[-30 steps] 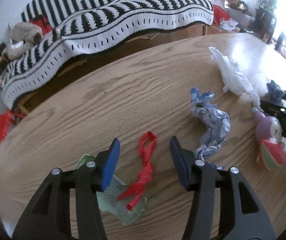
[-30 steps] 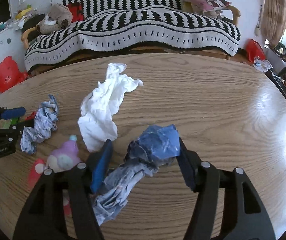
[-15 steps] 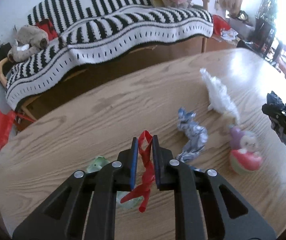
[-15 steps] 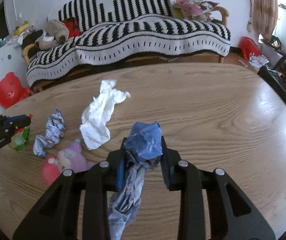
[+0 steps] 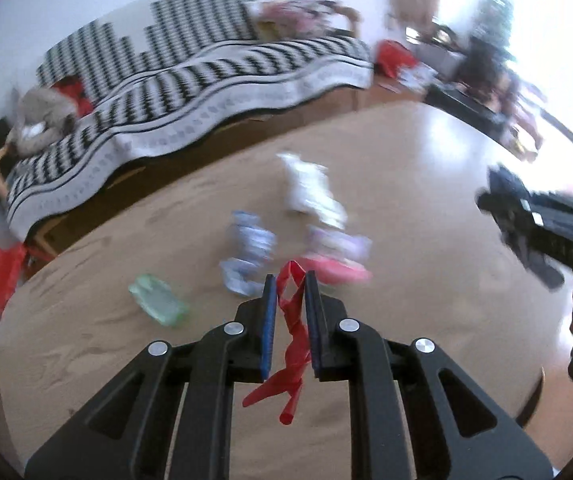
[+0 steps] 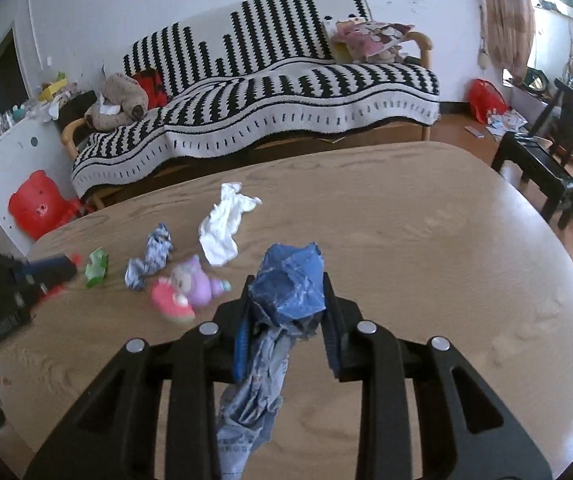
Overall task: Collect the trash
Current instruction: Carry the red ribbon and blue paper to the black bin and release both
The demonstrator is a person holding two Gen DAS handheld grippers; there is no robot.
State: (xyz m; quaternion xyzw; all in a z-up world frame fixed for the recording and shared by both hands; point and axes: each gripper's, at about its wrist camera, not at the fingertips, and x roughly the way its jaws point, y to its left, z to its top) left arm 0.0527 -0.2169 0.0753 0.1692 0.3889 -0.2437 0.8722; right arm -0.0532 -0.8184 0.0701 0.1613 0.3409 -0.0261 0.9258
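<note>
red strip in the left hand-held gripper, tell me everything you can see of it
The red strip is a thin, twisted ribbon of what looks like soft plastic or burst balloon skin, bright red and crinkled. The left hand-held gripper is shut on its middle, blue pads pressing it from both sides. A small loop stands above the fingertips; below the pads it splits into two limp tails that hang free, clear of the wooden table. Nothing else touches it. From the right wrist view only red bits show beside that gripper.

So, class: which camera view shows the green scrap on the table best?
The right wrist view: the green scrap is small but sharp, lying flat near the left gripper. The left wrist view shows it larger but smeared by blur.
</note>
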